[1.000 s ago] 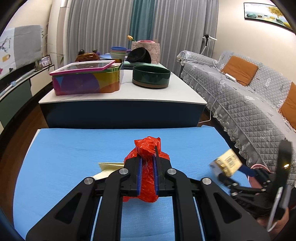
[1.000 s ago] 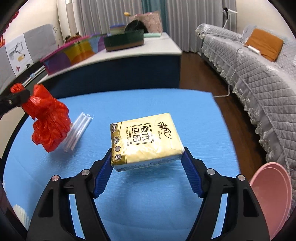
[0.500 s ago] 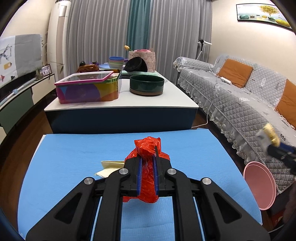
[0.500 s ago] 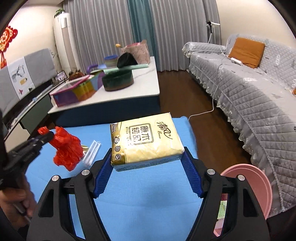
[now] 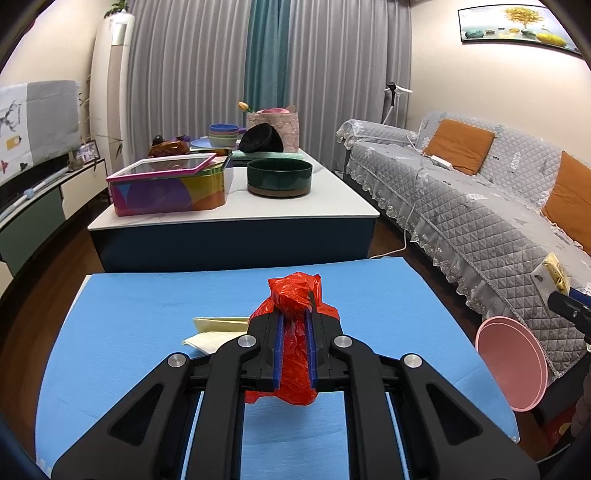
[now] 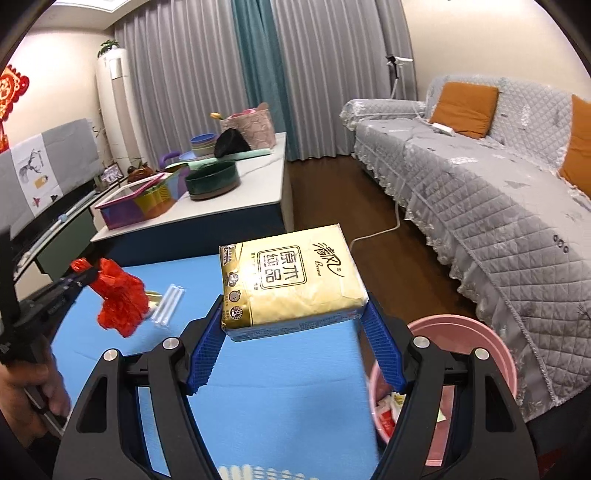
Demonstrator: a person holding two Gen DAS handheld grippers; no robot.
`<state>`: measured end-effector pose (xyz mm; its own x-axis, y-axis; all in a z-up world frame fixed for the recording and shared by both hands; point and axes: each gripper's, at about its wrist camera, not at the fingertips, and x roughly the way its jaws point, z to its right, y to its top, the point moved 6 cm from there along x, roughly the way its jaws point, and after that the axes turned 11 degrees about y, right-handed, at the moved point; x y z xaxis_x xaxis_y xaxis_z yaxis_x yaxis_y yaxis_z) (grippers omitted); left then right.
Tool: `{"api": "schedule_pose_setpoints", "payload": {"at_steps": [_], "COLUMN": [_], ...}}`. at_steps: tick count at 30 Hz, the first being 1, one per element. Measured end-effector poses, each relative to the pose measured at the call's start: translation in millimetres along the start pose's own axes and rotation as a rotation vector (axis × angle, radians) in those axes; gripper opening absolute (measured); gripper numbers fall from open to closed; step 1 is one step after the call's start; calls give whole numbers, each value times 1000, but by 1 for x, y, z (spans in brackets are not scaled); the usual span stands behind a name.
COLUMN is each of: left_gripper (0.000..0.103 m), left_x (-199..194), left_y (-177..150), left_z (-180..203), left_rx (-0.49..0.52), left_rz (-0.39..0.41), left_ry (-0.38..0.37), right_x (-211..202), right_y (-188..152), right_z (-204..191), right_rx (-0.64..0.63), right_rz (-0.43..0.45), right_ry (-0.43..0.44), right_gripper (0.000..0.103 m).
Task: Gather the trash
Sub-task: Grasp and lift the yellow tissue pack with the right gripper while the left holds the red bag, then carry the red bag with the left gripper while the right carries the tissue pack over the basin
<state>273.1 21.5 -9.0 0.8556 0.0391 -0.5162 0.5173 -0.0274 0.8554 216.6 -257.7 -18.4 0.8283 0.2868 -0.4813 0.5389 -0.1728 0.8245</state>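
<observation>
Over the blue mat (image 5: 147, 306), left gripper (image 5: 294, 325) fingers pinch a red bag (image 5: 295, 295); right gripper (image 6: 295, 317) fingers clamp a tissue pack (image 6: 291, 277).

A home living room: quilted sofa (image 5: 480, 206), long curtains (image 5: 229, 74), framed picture (image 5: 517, 18).

Left hand-held gripper (image 5: 294, 332) pinches red plastic bag (image 5: 294, 321) above blue mat (image 5: 147, 314)

Landmark: the mat (image 5: 147, 317). On it lie a napkin (image 5: 218, 328) and, right of that, a tube pack (image 6: 170, 304). A bin (image 6: 495, 354) stands off its right edge. A table (image 5: 236, 210) stands behind it.
</observation>
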Motion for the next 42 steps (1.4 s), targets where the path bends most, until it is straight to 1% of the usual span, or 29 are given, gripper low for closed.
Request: {"api": "schedule_pose_setpoints", "payload": {"at_steps": [7, 14, 26, 42], "left_gripper": [10, 10, 10, 10], "left_x": [-2, -4, -7, -10], "left_y": [1, 0, 0, -2], "left_z": [12, 28, 43, 75], "left_rx": [1, 20, 28, 70], "left_rz": [5, 16, 21, 35], "left_ry": [-20, -46, -73, -124], "right_x": [-11, -14, -20, -29], "right_y": [-5, -9, -8, -10], "right_z": [25, 30, 41, 57], "right_rx": [47, 51, 63, 75], "right_rz": [8, 6, 13, 23], "right_ry": [-27, -53, -73, -106], "right_gripper": [71, 71, 71, 71]}}
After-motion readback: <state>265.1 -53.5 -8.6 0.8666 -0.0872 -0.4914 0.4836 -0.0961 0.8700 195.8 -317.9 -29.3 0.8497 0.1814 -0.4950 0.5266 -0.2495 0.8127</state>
